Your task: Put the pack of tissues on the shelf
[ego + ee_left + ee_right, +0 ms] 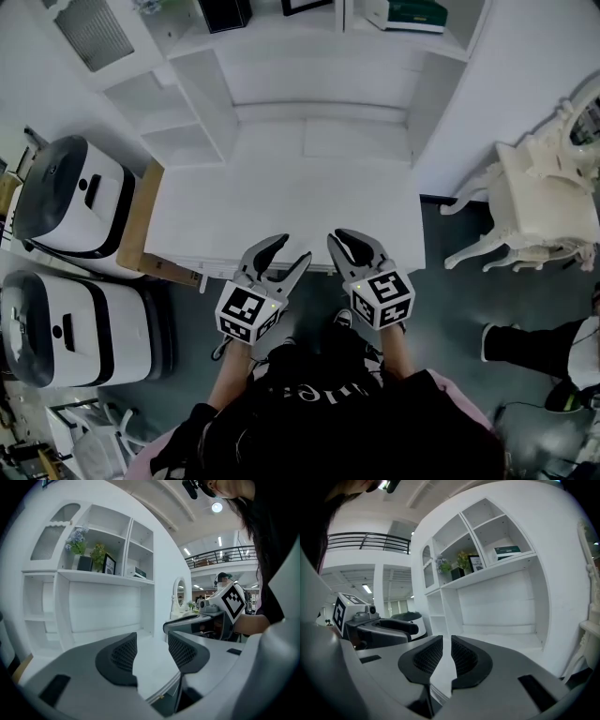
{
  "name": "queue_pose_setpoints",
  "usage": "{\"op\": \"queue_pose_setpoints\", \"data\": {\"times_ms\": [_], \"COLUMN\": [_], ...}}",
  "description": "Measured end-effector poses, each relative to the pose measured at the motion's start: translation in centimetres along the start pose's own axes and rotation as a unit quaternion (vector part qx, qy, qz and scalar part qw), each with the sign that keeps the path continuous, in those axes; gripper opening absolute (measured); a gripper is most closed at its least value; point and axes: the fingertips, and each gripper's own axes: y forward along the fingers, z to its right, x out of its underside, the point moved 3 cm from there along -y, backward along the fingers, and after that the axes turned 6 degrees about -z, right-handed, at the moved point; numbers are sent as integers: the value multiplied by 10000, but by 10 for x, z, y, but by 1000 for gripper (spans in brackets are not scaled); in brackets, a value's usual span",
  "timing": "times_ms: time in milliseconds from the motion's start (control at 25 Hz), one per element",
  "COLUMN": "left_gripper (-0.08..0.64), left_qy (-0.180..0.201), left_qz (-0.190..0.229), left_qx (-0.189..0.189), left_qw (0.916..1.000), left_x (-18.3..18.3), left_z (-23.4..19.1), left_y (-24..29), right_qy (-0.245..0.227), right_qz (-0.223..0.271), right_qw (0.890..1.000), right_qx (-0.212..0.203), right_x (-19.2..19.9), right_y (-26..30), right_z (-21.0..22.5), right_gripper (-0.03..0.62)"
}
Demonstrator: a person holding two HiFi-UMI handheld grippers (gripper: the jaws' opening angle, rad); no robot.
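Observation:
A green and white pack (pixel 411 13) lies on the upper right shelf of the white wall unit (pixel 309 56); it also shows as the pack (pixel 506 551) and the pack (pixel 137 573) in the two gripper views. Both grippers hover side by side at the front edge of the unit's white desk top (pixel 281 202), far below the pack. My left gripper (pixel 292 249) (pixel 152 648) is open with nothing between its pads. My right gripper (pixel 339 238) (pixel 446 653) is shut and holds nothing.
A dark vase with flowers (pixel 84 555) and a framed picture (pixel 109 564) stand on the shelf left of the pack. Two white and black machines (pixel 70 197) and a cardboard box (pixel 141 225) sit at the left. A white ornate chair (pixel 534 197) stands at the right.

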Motion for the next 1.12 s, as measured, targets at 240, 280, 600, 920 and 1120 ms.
{"op": "queue_pose_setpoints", "data": {"times_ms": [240, 280, 600, 920, 1120], "left_gripper": [161, 155, 97, 44, 41], "left_qy": [-98, -115, -234, -381, -400], "left_qz": [111, 121, 143, 225, 285], "left_qx": [41, 46, 138, 257, 283], "left_qw": [9999, 9998, 9995, 9987, 9984], "left_x": [32, 37, 77, 99, 104], "left_z": [-17, -18, -16, -12, -9], "left_y": [-69, -78, -146, -185, -197], "right_qy": [-13, -14, -84, -271, -454], "right_qz": [42, 39, -89, -279, -389], "right_qw": [10000, 10000, 9999, 9992, 9982], "right_qx": [-27, -27, 87, 120, 77], "right_x": [18, 21, 50, 66, 70], "right_y": [10, 11, 4, -4, -5], "right_z": [-80, -92, -170, -217, -232], "right_gripper": [81, 81, 81, 80, 77]}}
